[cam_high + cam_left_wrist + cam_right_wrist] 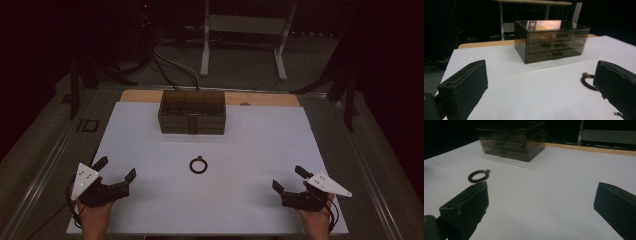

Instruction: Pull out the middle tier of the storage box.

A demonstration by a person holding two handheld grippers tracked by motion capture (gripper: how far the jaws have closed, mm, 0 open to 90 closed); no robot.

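Observation:
A dark smoked-plastic box with three drawers (pixel 192 112) stands at the back middle of the white sheet; its drawers are shut (pixel 551 41) (pixel 511 140). A small dark ring with a tab (pixel 198 165) lies flat on the sheet in front of it (pixel 587 81) (pixel 478 175). My left gripper (pixel 116 169) rests near the front left, open, nothing between its jaws. My right gripper (pixel 289 178) rests near the front right, open and empty too. Both are well apart from the ring.
The white sheet (pixel 260 145) covers a wooden table whose edge (pixel 260 98) shows at the back. Beyond it, on the floor, stand a white table frame (pixel 243 35) and cables (pixel 170 62). The surroundings are dark.

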